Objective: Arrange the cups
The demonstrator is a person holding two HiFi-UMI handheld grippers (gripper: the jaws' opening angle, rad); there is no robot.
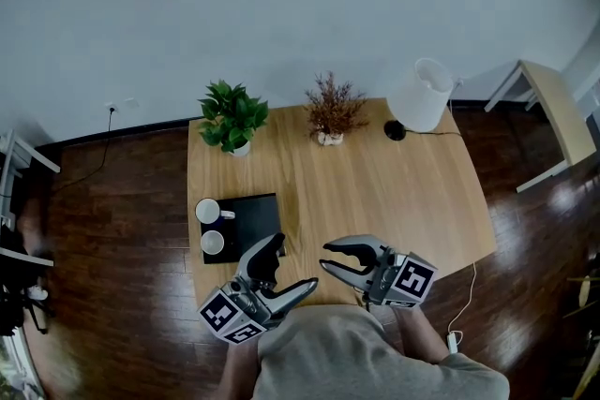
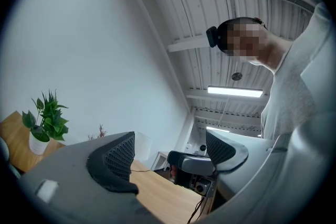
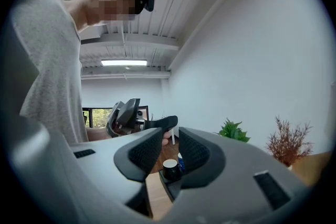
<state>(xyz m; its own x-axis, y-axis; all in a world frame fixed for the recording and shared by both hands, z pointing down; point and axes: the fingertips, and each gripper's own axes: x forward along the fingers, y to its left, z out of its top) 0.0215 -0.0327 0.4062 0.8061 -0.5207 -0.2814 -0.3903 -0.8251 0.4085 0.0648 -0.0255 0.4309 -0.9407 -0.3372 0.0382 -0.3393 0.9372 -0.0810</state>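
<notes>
two cups are counted on the table [image 1: 375, 192]: a handled cup [image 1: 208, 211] and a second cup [image 1: 213, 243], both set along the left edge of a dark tray [image 1: 255, 218]. they lie near the left gripper [image 1: 286, 274], up and to its left, with the tray's near corner just beside its upper jaw. from the right gripper [image 1: 339, 259] they are farther off, across to its left.

the left gripper's jaws are spread wide with nothing between them. the right gripper's jaws are drawn narrow with a slim gap left, and nothing is held there either.

the cups are judged to be glazed ceramic: rigid, fairly light, smooth enough to slip, and liable to chip if knocked together. a hold across the rim wall is thought best, or on the handle where one is shown.

also counted, all well beyond both grippers: one leafy plant [image 1: 232, 115], one dried plant [image 1: 333, 108], one lamp [image 1: 420, 96].
</notes>
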